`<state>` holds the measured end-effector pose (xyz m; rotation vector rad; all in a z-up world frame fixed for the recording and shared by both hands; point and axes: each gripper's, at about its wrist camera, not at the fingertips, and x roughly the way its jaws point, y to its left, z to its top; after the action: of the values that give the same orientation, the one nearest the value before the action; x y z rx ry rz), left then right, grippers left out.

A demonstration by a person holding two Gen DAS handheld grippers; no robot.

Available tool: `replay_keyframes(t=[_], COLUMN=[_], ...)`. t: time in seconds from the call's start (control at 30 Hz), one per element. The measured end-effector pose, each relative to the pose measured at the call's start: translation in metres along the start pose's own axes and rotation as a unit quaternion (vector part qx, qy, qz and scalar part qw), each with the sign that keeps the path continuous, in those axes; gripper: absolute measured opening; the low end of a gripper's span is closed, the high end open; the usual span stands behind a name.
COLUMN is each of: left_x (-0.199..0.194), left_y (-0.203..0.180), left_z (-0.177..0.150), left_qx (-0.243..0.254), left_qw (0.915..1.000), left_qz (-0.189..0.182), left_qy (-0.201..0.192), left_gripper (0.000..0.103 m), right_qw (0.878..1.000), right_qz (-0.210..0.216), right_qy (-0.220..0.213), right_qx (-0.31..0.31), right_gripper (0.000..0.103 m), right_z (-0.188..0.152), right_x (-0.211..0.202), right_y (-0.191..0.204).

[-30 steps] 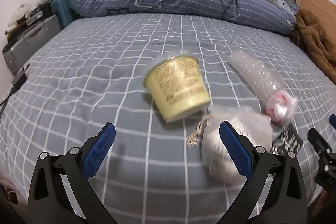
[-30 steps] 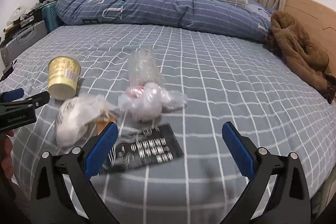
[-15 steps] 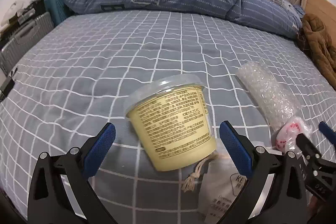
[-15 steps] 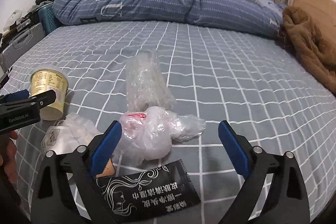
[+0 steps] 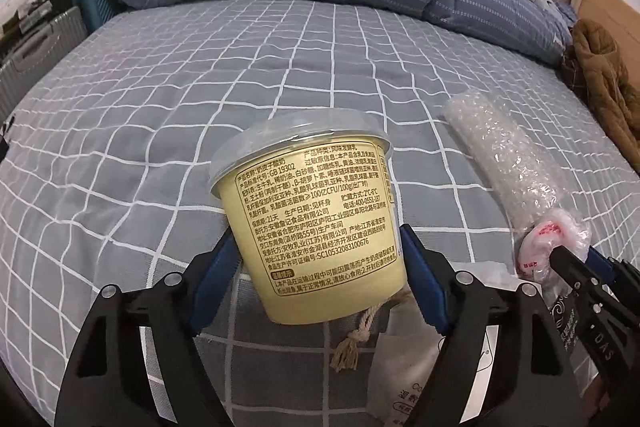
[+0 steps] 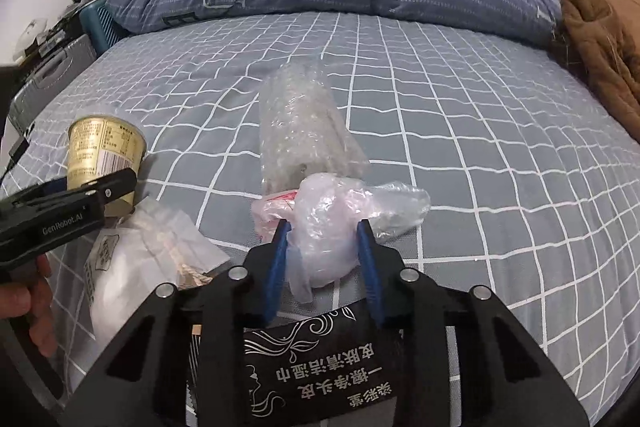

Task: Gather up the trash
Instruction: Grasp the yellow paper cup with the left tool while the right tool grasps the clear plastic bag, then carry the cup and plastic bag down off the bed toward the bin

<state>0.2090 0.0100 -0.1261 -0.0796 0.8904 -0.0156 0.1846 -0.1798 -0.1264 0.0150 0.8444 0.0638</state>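
Trash lies scattered on the grey white-checked bedsheet (image 6: 460,131), none of it gathered into any bag or bin that I can see, so the job looks barely begun. Going from biggest down: the clear bubble-wrap roll (image 6: 304,131) lies loose and untouched mid-bed; the pale yellow plastic tub with a clear lid (image 5: 316,227) sits tilted between the left gripper (image 5: 316,283) pads, whose jaws have just been closing and now press its sides; the white drawstring pouch (image 6: 140,259) lies unclaimed beside it; the black printed sachet (image 6: 316,367) waits under the right gripper (image 6: 324,255), whose jaws have just closed on the crumpled pink-and-clear plastic bag (image 6: 332,223). Lifting both comes next, I reckon.
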Motion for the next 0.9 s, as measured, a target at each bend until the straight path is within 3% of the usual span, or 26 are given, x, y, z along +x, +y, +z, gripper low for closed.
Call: replay_keyframes(t=[0.57,0.9], left_x=[-0.045,-0.08], left_y=[0.005,0.001], left_z=[0.007,-0.003], left_qx=[-0.002,0.001], left_qw=[0.9995,0.9987], left_qz=[-0.006,-0.037], left_qy=[-0.031,-0.035], left_gripper=[0.072,0.072], right_qw=[0.999,0.998], right_qz=[-0.023,-0.023], right_qy=[-0.036,-0.055], right_qx=[-0.008,-0.015], right_gripper=[0.031,0.031], right_z=[0.012,0.011], right_x=[-0.048,-0.086], right_y=[0.005,0.011])
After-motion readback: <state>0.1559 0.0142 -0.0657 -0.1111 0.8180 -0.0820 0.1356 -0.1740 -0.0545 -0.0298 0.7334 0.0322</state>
